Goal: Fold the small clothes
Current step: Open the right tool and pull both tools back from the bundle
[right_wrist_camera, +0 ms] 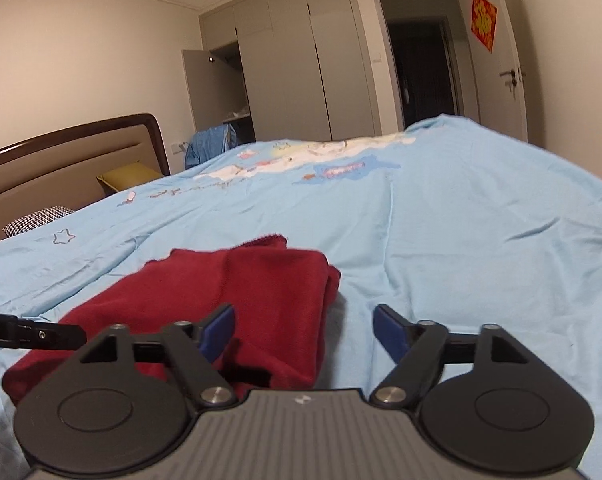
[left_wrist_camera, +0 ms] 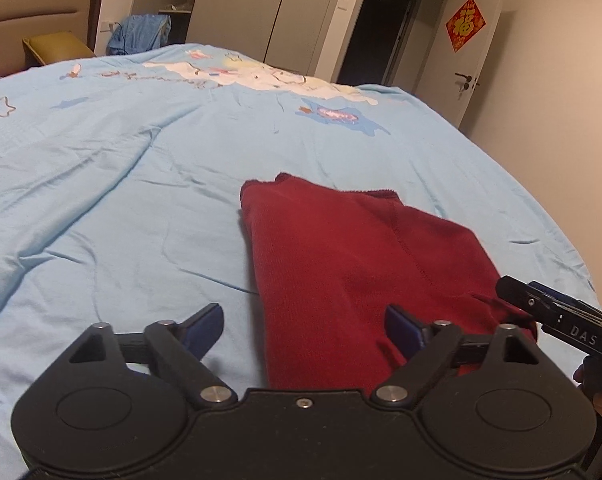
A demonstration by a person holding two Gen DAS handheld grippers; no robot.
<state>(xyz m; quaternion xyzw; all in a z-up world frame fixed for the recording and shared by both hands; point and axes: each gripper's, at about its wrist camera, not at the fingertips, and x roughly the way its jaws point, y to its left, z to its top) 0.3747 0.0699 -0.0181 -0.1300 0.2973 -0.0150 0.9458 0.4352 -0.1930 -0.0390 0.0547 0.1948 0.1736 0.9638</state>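
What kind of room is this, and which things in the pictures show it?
Most likely a home bedroom. A large bed with a light blue cartoon quilt and padded headboard fills the view, a built-in wardrobe stands behind it, and the red garment lies on the quilt.

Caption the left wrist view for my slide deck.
Open left gripper hovers over a folded dark red garment on a light blue bedspread.
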